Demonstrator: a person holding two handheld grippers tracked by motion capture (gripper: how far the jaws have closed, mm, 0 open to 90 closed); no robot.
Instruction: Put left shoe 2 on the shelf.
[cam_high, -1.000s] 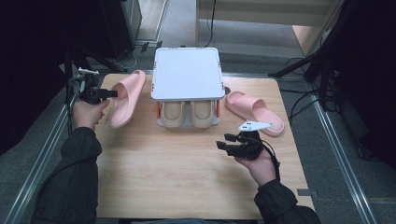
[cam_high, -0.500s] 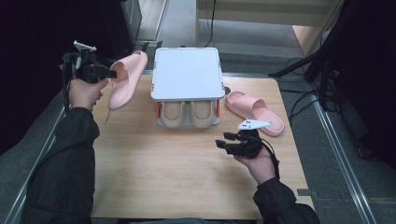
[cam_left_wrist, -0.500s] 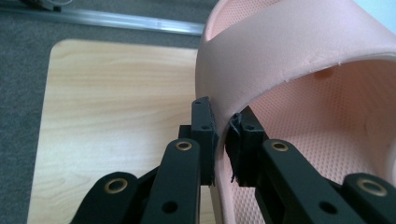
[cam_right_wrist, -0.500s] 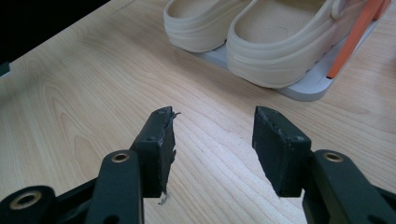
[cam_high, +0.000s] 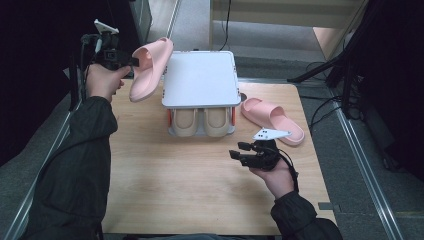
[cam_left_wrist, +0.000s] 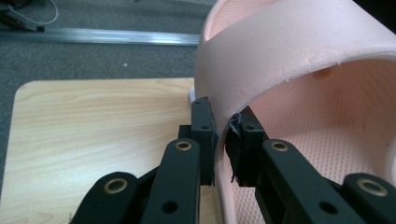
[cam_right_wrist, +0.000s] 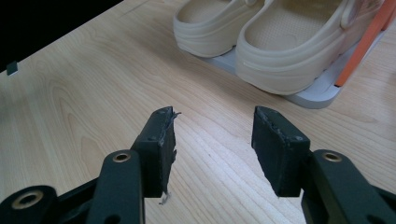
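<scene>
High view: my left gripper (cam_high: 131, 62) is raised off the light wooden table (cam_high: 150, 175), its jaws clamped on the side wall of a pink foam slide sandal (cam_high: 149, 67), which hangs tilted just to the gripper's right, beside the white two-tier shoe rack (cam_high: 201, 79). My right gripper (cam_high: 239, 152) rests low over the table with its jaws apart and nothing between them; a second pink slide sandal (cam_high: 274, 119) lies just behind it. Left gripper view: both pads pinch the sandal's thin edge (cam_left_wrist: 219, 116), its textured footbed to the right of the jaws. Right gripper view: open jaws, bare wood between them; a pair of cream clogs (cam_right_wrist: 261, 35) on the rack's lower tier ahead.
</scene>
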